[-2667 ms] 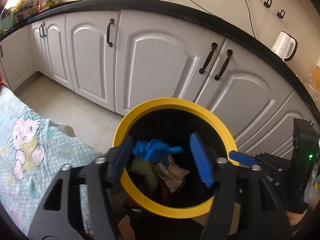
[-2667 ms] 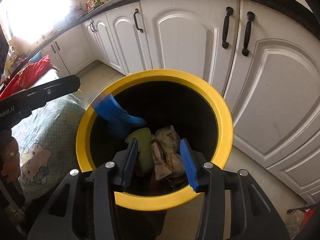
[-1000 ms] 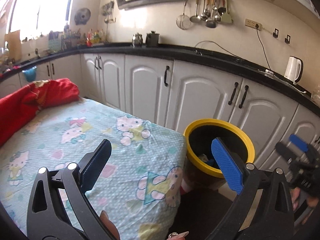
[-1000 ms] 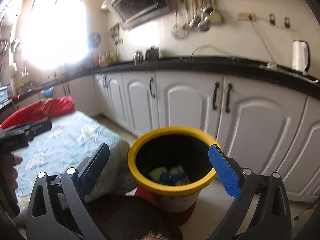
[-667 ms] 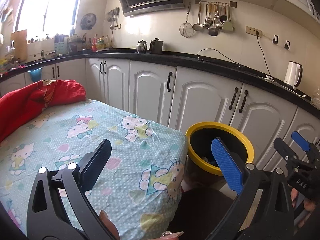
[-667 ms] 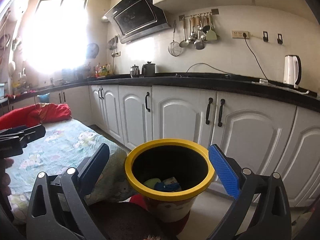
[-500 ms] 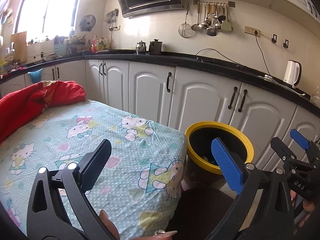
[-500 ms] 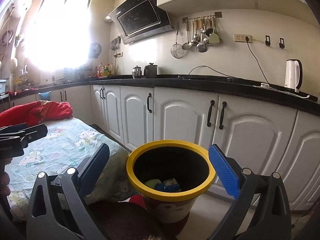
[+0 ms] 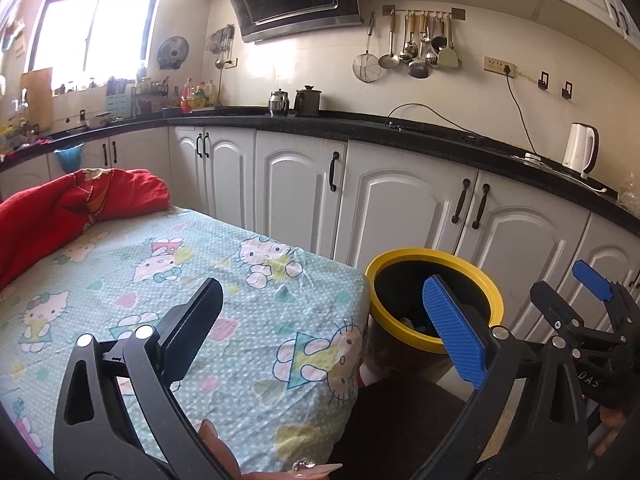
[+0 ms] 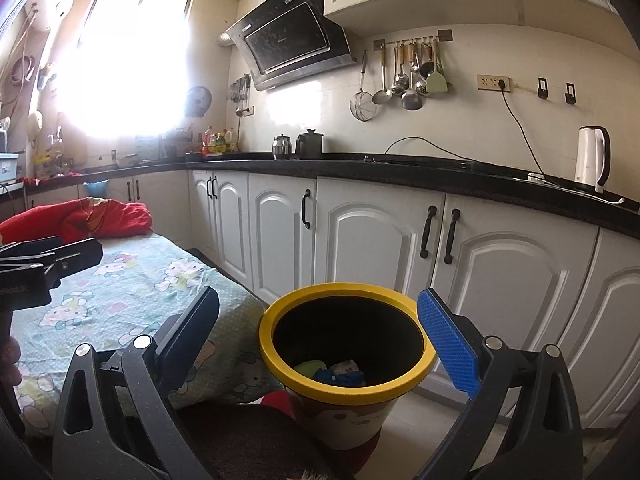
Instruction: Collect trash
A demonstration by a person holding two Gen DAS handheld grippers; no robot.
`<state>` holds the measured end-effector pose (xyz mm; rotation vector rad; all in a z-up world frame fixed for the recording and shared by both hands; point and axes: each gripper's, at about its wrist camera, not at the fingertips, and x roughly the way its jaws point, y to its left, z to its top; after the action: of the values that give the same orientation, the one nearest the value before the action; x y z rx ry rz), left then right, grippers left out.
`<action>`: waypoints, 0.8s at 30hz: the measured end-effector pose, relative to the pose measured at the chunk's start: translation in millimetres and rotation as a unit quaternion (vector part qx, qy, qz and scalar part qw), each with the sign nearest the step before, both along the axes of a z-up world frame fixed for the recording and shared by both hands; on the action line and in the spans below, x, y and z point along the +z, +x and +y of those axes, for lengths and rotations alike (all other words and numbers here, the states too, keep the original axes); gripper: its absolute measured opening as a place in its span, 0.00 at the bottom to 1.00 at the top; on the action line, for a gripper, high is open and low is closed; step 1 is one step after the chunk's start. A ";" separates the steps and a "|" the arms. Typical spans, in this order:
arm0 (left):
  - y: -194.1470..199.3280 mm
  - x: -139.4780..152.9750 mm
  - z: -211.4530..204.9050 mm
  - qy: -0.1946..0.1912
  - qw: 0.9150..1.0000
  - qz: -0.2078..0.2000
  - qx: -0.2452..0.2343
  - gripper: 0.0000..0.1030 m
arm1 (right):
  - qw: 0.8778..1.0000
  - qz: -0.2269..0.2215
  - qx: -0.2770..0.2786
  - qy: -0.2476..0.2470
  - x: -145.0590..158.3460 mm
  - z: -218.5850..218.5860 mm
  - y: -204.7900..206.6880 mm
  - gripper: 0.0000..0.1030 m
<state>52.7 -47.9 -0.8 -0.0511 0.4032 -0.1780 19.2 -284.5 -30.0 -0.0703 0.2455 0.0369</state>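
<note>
A yellow-rimmed bin [image 10: 400, 390] stands on the floor by the white cabinets; it also shows in the left wrist view [image 9: 404, 334]. Trash lies at its bottom: a blue glove [image 10: 340, 378], a green piece [image 10: 306, 368] and a wrapper [image 10: 347, 366]. My left gripper [image 9: 326, 328] is open and empty, held above the corner of the Hello Kitty sheet [image 9: 140, 276]. My right gripper [image 10: 324, 336] is open and empty, held back from the bin with the rim between its jaws. The right gripper also shows at the right edge of the left wrist view [image 9: 576, 288].
A red blanket [image 9: 60, 208] lies at the sheet's far left end. White cabinets [image 10: 380, 248] under a black counter run behind the bin. A white kettle [image 10: 592, 160] stands on the counter. The left gripper's tip [image 10: 60, 258] shows at the right wrist view's left edge.
Both grippers pulled up and back from over the bin and opened wide. The blue glove now lies in the bin. In the last half second little has moved.
</note>
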 end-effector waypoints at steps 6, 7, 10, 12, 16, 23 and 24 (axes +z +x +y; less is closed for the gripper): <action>-0.1 -0.2 -0.2 0.000 1.000 0.000 0.000 0.89 | 1.000 0.001 -0.001 0.000 -0.7 0.6 0.5 0.94; 0.0 -0.3 -0.3 0.000 1.000 0.000 0.000 0.89 | 1.000 0.001 -0.001 0.000 -0.7 0.3 0.2 0.94; -0.2 -0.5 -0.4 0.001 1.000 0.001 0.000 0.89 | 1.000 0.002 -0.001 0.001 -0.5 0.7 0.4 0.94; -0.4 -0.6 -0.4 0.000 1.000 0.001 0.000 0.89 | 1.000 0.001 -0.001 0.001 -1.3 0.4 0.4 0.94; -0.2 -0.6 -0.7 0.001 1.000 0.001 0.000 0.89 | 1.000 0.001 -0.001 0.001 -1.8 0.0 0.5 0.94; -0.3 -0.6 -0.5 0.001 1.000 0.001 0.000 0.89 | 1.000 0.002 -0.001 0.000 -1.6 0.4 0.4 0.94; -0.2 -0.6 -0.3 0.001 1.000 0.001 0.000 0.89 | 1.000 0.002 -0.001 0.001 -1.6 0.3 0.2 0.94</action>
<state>52.5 -48.2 -1.4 -0.0489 0.4054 -0.1776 19.4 -284.2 -31.6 -0.0687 0.2488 0.0358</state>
